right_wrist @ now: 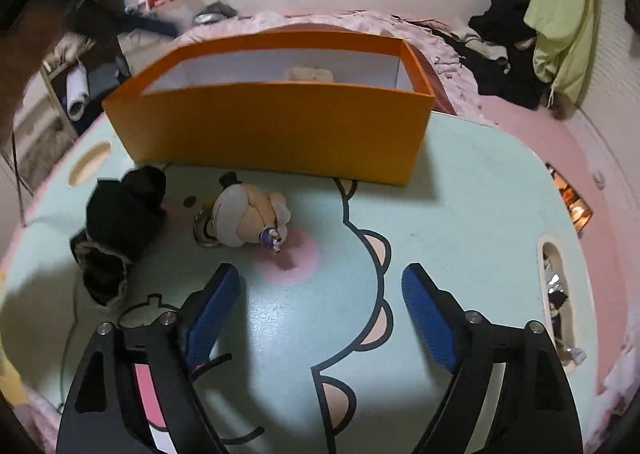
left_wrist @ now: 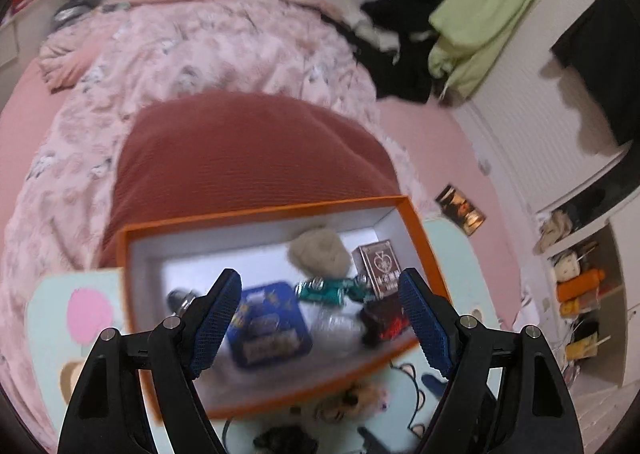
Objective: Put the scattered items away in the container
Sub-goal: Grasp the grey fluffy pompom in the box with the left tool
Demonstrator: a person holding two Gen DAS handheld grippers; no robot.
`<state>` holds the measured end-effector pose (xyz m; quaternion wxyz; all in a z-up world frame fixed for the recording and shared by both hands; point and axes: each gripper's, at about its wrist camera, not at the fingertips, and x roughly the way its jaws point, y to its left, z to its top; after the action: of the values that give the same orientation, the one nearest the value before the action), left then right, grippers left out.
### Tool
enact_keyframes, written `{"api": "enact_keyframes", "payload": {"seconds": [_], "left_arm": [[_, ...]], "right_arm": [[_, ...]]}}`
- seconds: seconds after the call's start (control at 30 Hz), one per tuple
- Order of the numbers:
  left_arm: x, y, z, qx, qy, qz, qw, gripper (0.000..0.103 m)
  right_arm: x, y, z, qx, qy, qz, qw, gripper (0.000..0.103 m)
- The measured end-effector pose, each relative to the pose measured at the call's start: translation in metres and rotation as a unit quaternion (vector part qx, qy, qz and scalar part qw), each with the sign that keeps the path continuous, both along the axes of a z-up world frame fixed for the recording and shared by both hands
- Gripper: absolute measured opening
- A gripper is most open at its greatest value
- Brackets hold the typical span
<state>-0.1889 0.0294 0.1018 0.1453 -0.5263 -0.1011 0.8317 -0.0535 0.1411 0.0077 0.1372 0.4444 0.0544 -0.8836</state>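
In the left wrist view an orange box [left_wrist: 420, 238] with white inner walls stands on the mint table. It holds a blue tin [left_wrist: 270, 324], a teal toy car [left_wrist: 324, 290], a brown card pack [left_wrist: 380, 268], a grey fuzzy lump [left_wrist: 320, 254] and a black-and-red item [left_wrist: 384, 324]. My left gripper [left_wrist: 320, 278] hovers over the box, open, with nothing between its pads. In the right wrist view a round white figure toy [right_wrist: 244, 220] and a black pouch [right_wrist: 116, 230] lie in front of the orange box [right_wrist: 280, 126]. My right gripper [right_wrist: 320, 270] stands open over bare table, short of the toy.
The mint table [right_wrist: 460, 214] bears a cartoon print. Behind the box are a red pillow [left_wrist: 248, 150] and a pink quilted bed [left_wrist: 200, 46]. A green cloth [left_wrist: 488, 2] and dark clothes hang at the back right. Shelves [left_wrist: 580, 286] line the right side.
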Motion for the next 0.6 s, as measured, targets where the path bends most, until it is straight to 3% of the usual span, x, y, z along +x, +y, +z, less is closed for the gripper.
{"api": "enact_keyframes", "payload": {"seconds": [0.17, 0.33, 0.37, 0.47, 0.6], "left_arm": [[-0.03, 0.031, -0.029, -0.025, -0.048, -0.013, 0.9985, 0.072], [-0.046, 0.041, -0.06, -0.054, -0.089, 0.003, 0.9946, 0.066], [-0.047, 0.041, -0.064, -0.057, -0.094, 0.004, 0.994, 0.061], [-0.044, 0.038, -0.067, -0.068, -0.078, 0.008, 0.9946, 0.038], [-0.039, 0.025, -0.064, -0.036, -0.072, 0.009, 0.9967, 0.038]], "right_arm": [[-0.001, 0.004, 0.002, -0.007, -0.001, -0.001, 1.0, 0.086], [-0.003, 0.004, 0.001, -0.011, 0.0, -0.003, 1.0, 0.086], [-0.001, 0.004, -0.001, -0.013, 0.0, -0.003, 1.0, 0.086], [-0.002, 0.007, -0.002, -0.021, -0.002, -0.003, 1.0, 0.086], [-0.002, 0.007, -0.004, -0.026, -0.002, -0.005, 1.0, 0.086]]}}
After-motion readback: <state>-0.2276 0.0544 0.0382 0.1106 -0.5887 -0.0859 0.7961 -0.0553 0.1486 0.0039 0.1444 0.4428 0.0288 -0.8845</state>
